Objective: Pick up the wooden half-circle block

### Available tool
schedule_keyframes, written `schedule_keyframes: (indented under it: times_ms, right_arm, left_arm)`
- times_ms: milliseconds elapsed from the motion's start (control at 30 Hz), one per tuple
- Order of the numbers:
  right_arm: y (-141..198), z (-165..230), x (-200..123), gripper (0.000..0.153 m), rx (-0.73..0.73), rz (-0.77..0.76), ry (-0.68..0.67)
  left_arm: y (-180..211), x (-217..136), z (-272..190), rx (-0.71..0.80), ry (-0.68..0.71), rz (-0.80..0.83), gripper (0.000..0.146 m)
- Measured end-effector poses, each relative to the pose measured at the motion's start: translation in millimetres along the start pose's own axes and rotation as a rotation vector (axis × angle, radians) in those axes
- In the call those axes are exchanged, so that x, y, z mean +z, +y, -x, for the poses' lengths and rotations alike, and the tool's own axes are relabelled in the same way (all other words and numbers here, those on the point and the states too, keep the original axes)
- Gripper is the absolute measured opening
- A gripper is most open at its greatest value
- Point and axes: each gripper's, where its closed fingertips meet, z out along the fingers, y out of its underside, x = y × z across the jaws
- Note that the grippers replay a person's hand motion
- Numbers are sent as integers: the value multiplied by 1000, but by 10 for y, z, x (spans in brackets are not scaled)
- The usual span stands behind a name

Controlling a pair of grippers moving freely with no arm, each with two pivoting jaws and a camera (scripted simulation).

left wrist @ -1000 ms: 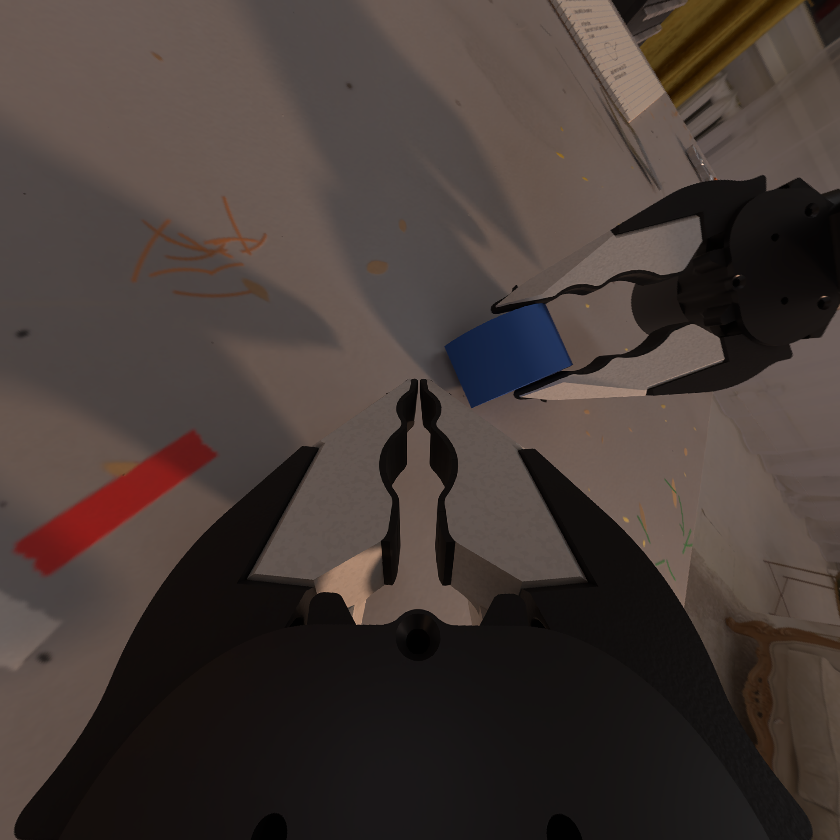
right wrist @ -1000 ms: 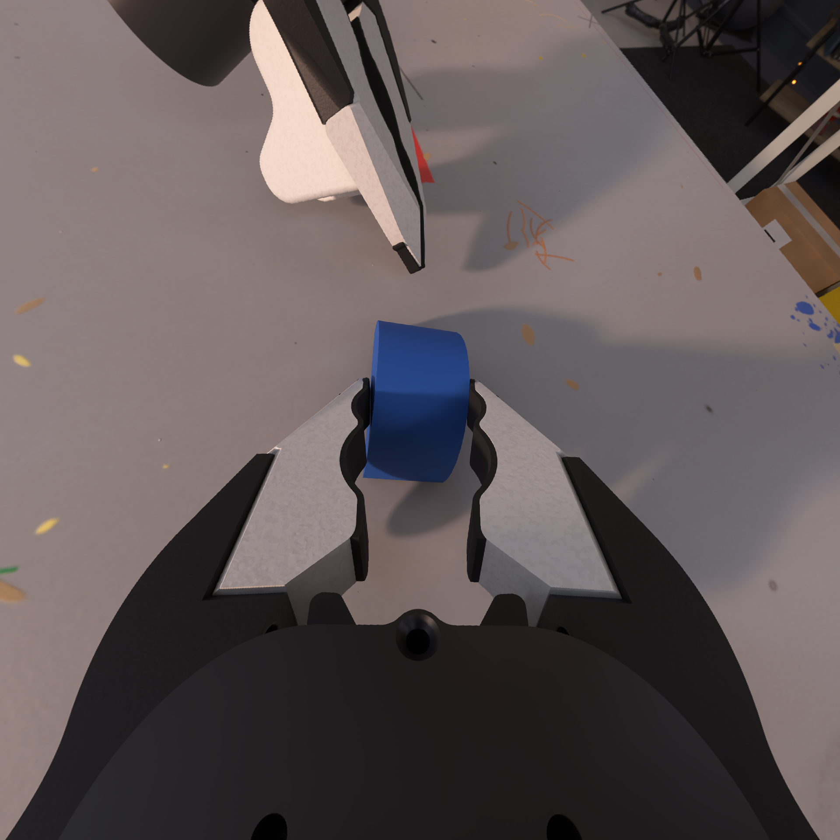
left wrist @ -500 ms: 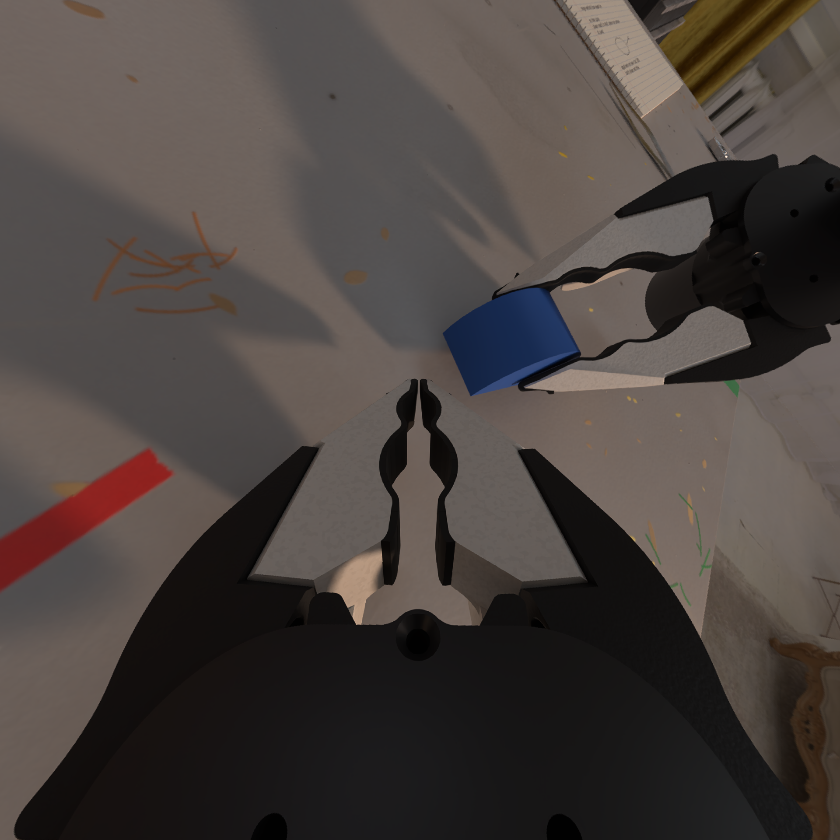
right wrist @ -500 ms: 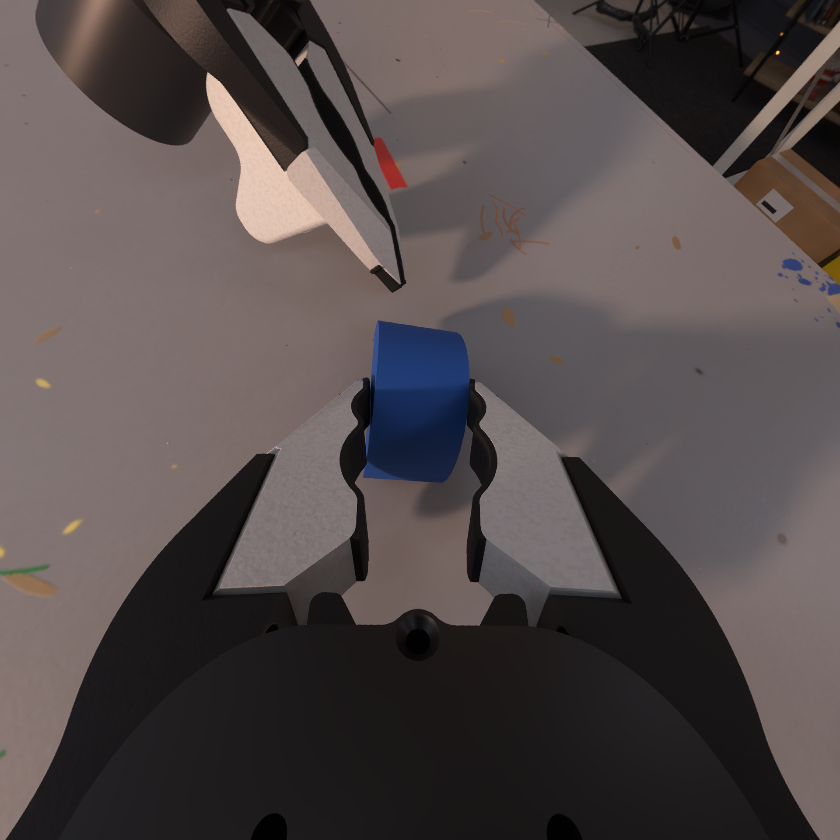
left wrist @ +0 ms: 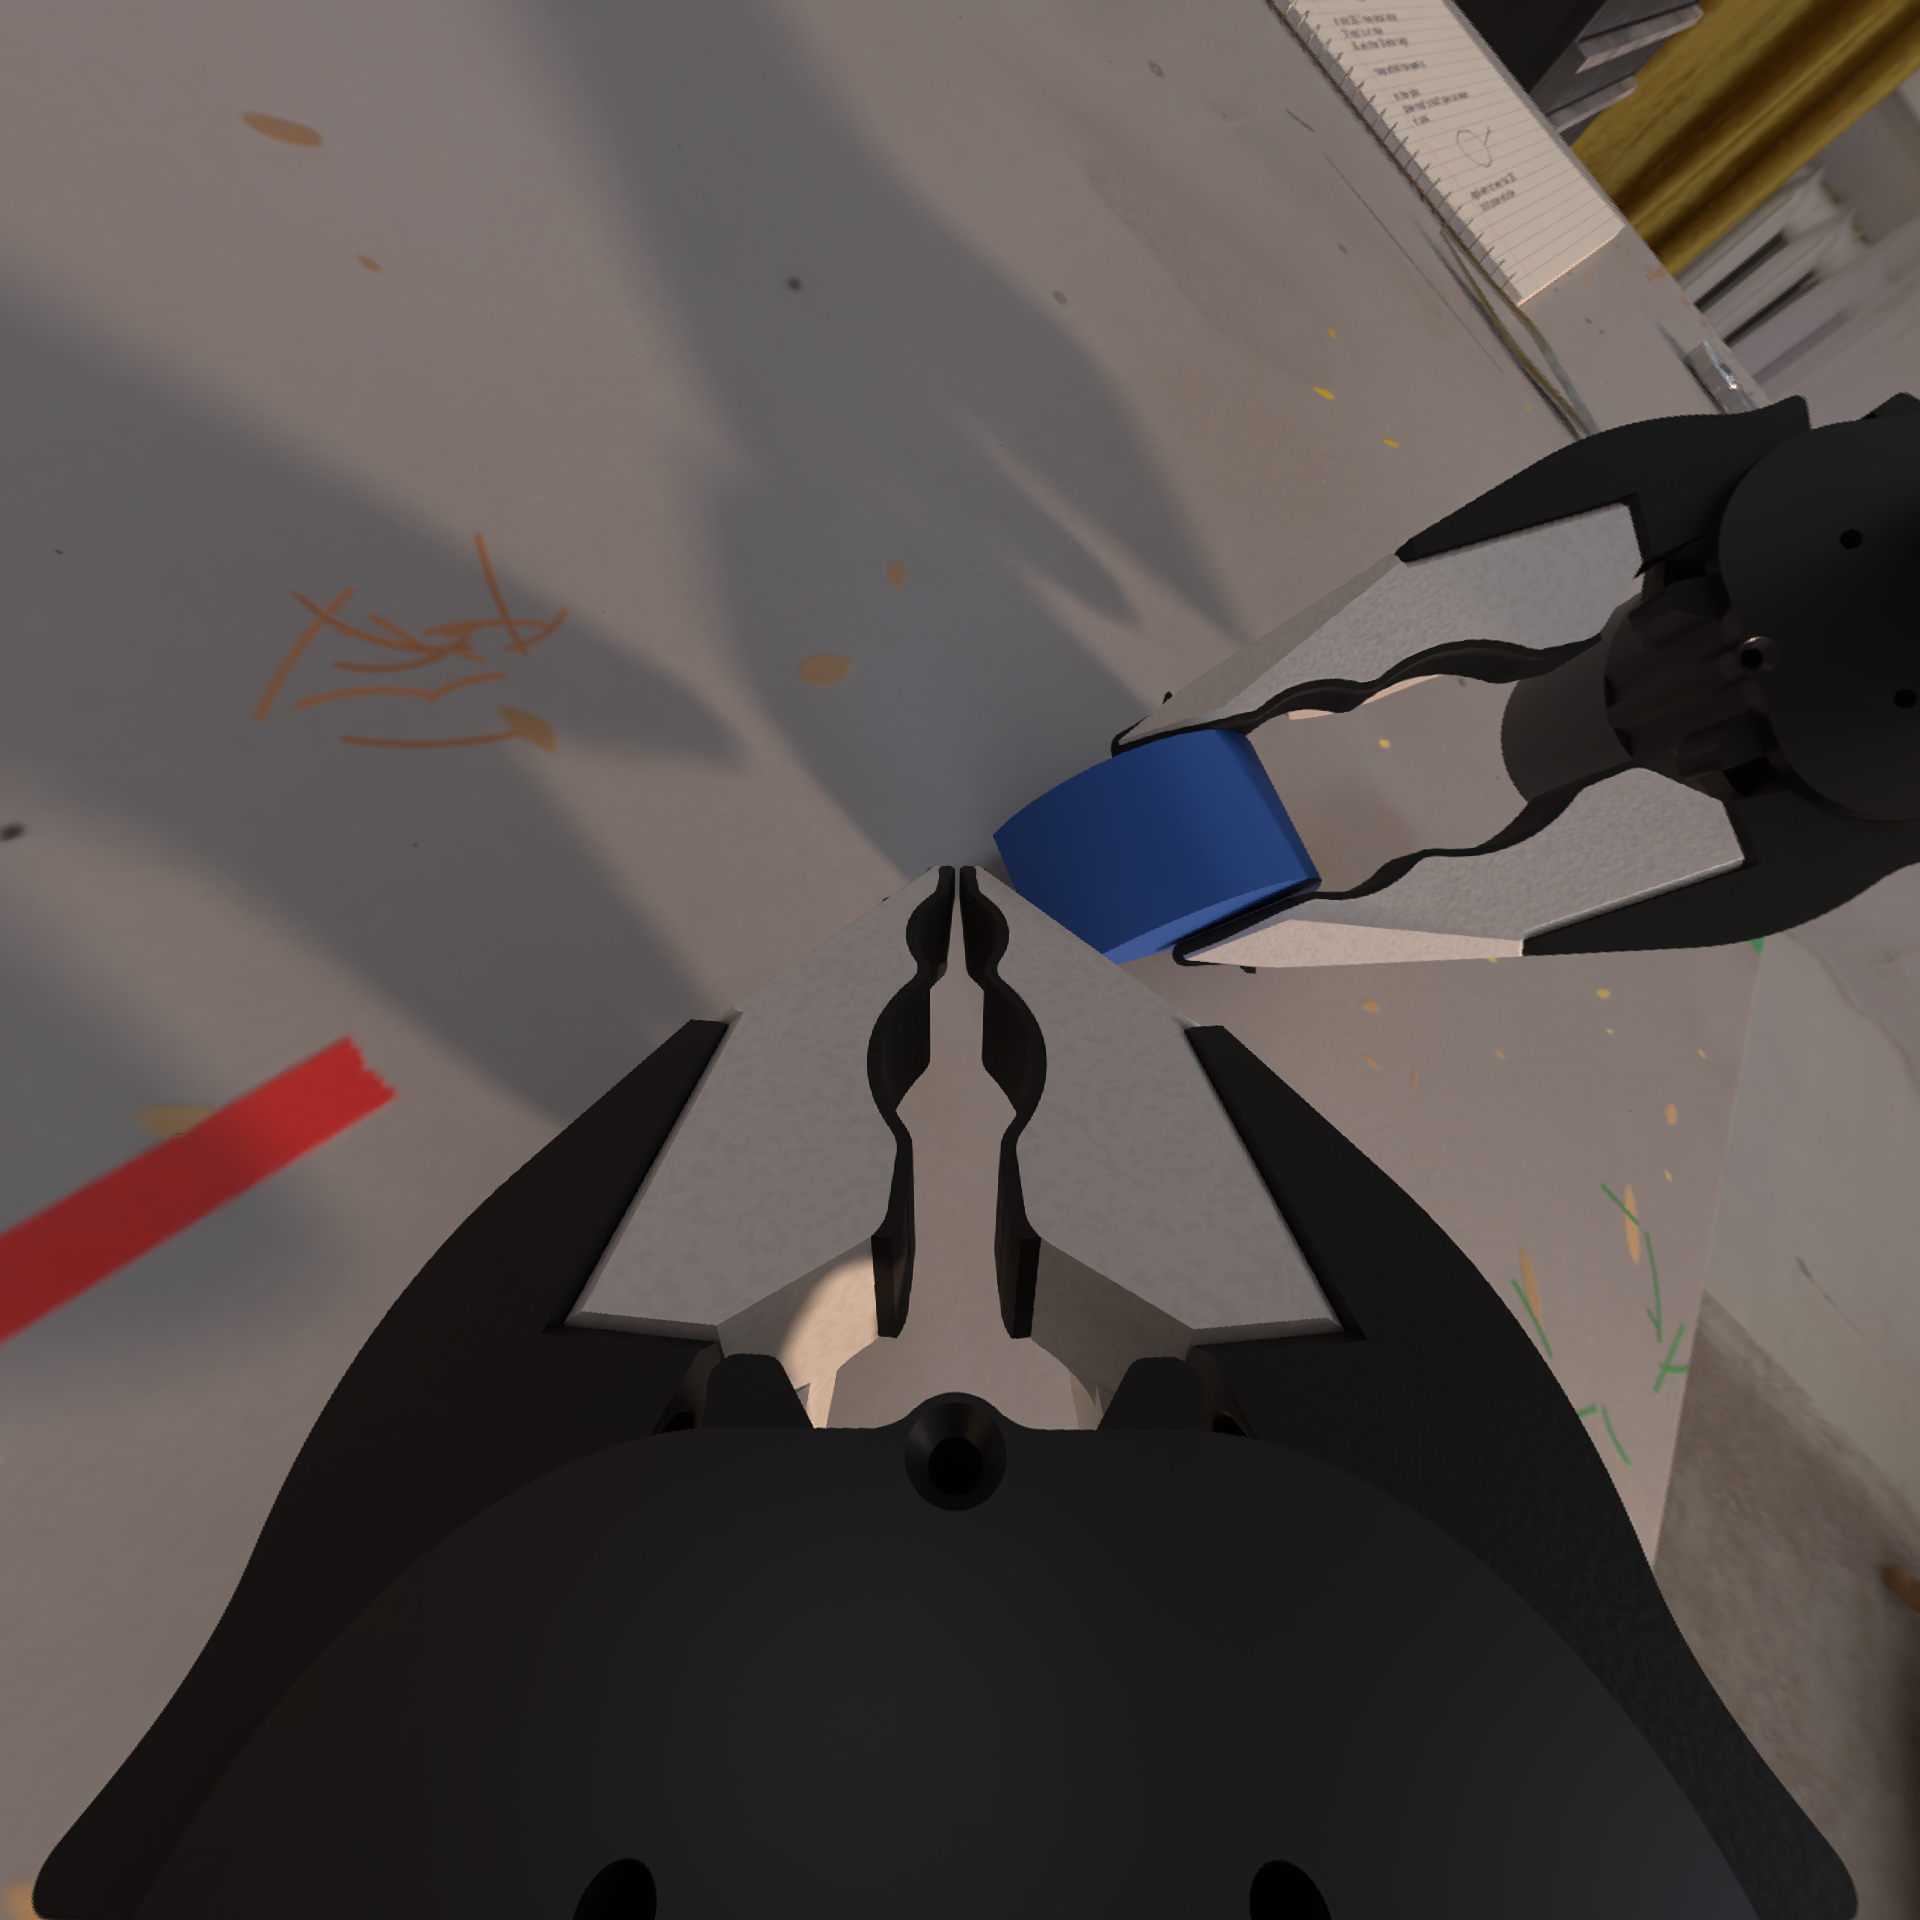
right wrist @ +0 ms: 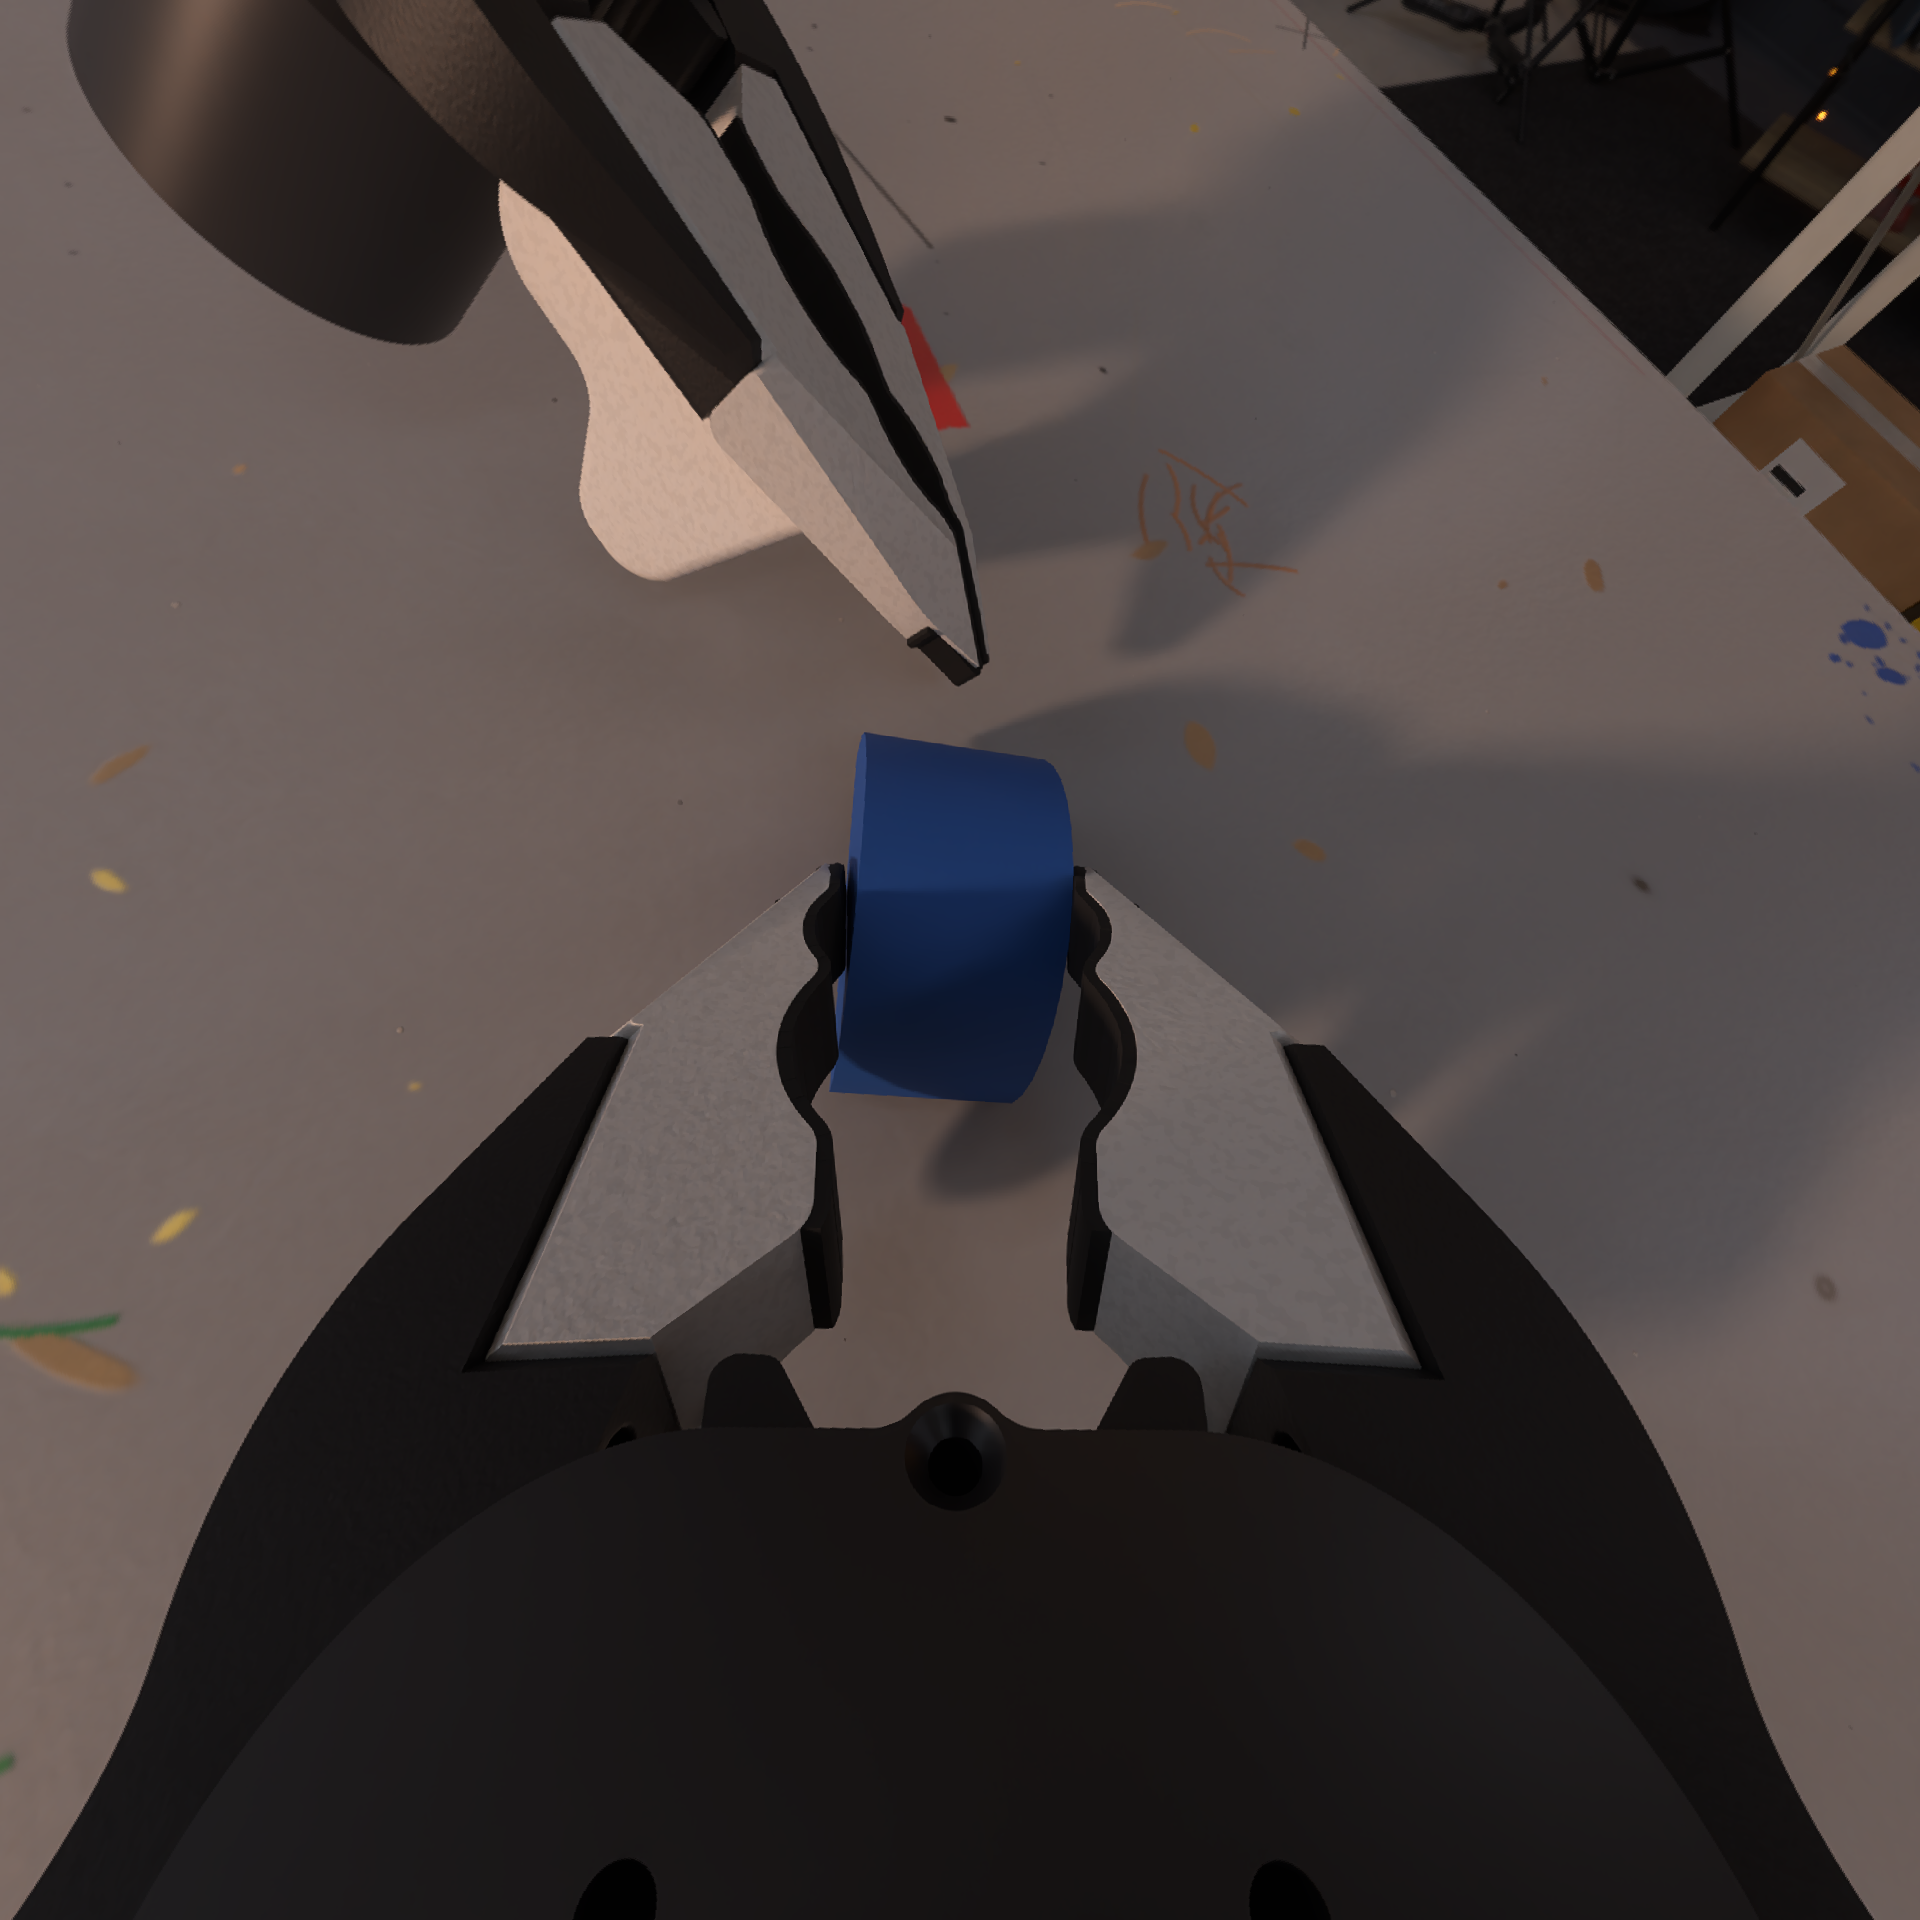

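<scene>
The half-circle block (right wrist: 951,925) is blue, with one flat side and one rounded side. My right gripper (right wrist: 954,883) is shut on it and holds it above the grey table; its shadow lies below it. In the left wrist view the block (left wrist: 1148,836) sits between the right gripper's fingertips (left wrist: 1153,842) at the right. My left gripper (left wrist: 954,878) is shut and empty, its tips just left of the block. It shows in the right wrist view (right wrist: 951,660) as well, just beyond the block.
The grey table (left wrist: 623,312) bears paint flecks, orange scribbles (left wrist: 416,665) and a red tape strip (left wrist: 187,1174). A lined notepad (left wrist: 1455,135) lies at the far edge. The table edge (right wrist: 1558,281) runs at the upper right, with a cardboard box (right wrist: 1829,436) beyond.
The right gripper has lifted the blue block off the table and its shadow has drawn apart from it. The left gripper stays shut and has shifted slightly over the table.
</scene>
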Motion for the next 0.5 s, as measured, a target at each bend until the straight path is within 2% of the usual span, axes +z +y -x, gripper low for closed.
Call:
schedule_keyframes:
  times_ms: [500]
  right_arm:
    - [-65, 65, 84, 43, -3, 7, 21]
  left_arm:
    - [-61, -13, 68, 130, -150, -32, 1]
